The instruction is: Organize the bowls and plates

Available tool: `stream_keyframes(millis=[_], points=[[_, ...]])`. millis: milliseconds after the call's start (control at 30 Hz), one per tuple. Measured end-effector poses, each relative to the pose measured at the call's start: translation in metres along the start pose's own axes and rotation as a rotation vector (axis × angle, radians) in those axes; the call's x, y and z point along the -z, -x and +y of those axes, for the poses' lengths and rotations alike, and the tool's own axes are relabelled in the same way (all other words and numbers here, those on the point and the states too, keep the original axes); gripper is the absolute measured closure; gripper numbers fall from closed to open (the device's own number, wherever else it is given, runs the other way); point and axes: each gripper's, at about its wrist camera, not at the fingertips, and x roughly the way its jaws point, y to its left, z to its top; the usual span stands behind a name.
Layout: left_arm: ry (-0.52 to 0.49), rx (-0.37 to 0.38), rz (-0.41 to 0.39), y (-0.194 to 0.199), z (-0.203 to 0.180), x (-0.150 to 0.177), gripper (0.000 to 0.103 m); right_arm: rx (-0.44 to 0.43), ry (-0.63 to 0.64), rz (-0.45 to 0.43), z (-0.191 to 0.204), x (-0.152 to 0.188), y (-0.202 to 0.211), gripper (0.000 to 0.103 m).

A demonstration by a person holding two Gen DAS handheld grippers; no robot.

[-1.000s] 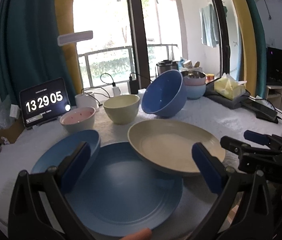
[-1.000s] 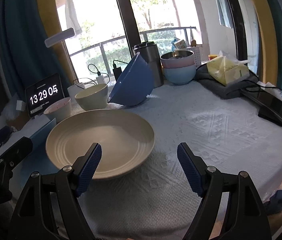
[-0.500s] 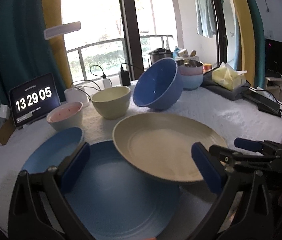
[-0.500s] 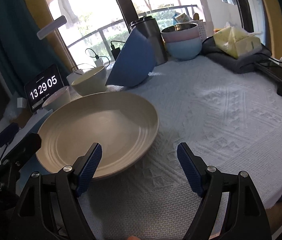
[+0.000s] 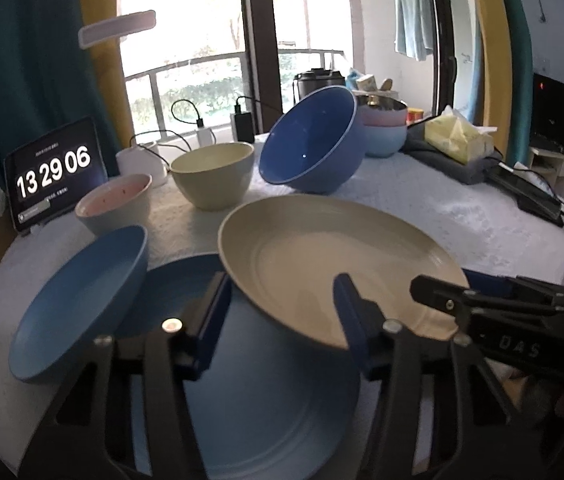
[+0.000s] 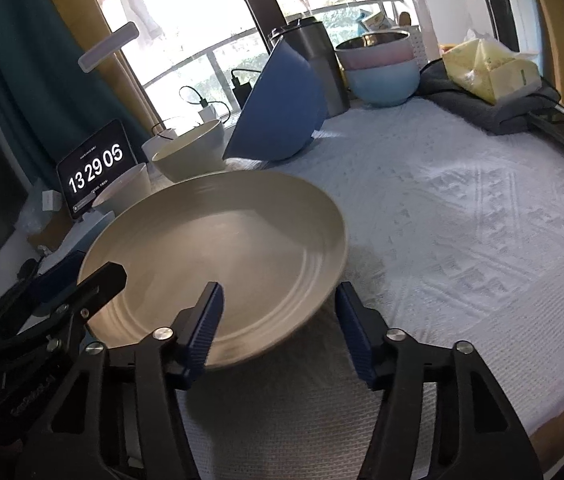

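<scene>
Straddling beige plate rim: right gripper, jaws apart. Left gripper also apart, over blue plate.

Can't tell from my feeds whether right gripper pinches cream plate rim. Blue plate partly hidden under cream plate, near edge cut by frame. Small text under clock tablet digits too tiny to read.

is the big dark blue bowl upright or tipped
Tipped: the dark blue bowl lies on its side on the tablecloth, mouth facing sideways.
</scene>
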Motion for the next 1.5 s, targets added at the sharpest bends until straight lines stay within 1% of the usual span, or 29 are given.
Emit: stream_keyframes(millis=[200, 300, 433, 667, 1267, 1333, 1400, 1433, 1500], points=[[0.017, 0.006, 0.007, 0.005, 0.005, 0.003, 0.049, 0.015, 0.001, -0.002, 0.003, 0.001, 0.004, 0.052], [0.027, 0.014, 0.009, 0.010, 0.008, 0.005, 0.049, 0.023, 0.012, -0.008, 0.007, 0.002, 0.009, 0.052], [0.032, 0.016, -0.008, 0.019, 0.012, 0.007, 0.049, 0.028, 0.022, -0.018, 0.014, 0.004, 0.016, 0.052], [0.060, 0.013, -0.022, 0.035, 0.025, 0.014, 0.049, 0.029, 0.053, -0.033, 0.033, 0.006, 0.028, 0.052], [0.139, 0.008, -0.003, 0.052, 0.064, 0.036, 0.049, 0.056, 0.149, -0.033, 0.084, 0.016, 0.039, 0.052], [0.136, 0.024, -0.007, 0.054, 0.065, 0.037, 0.049, 0.049, 0.160, -0.032, 0.088, 0.016, 0.039, 0.053], [0.123, 0.035, -0.017, 0.057, 0.063, 0.039, 0.049, 0.018, 0.189, -0.031, 0.099, 0.016, 0.039, 0.056], [0.122, 0.031, -0.022, 0.058, 0.062, 0.039, 0.051, 0.012, 0.211, -0.035, 0.105, 0.017, 0.039, 0.056], [0.135, 0.021, -0.026, 0.059, 0.067, 0.041, 0.051, 0.002, 0.253, -0.044, 0.118, 0.019, 0.039, 0.064]])
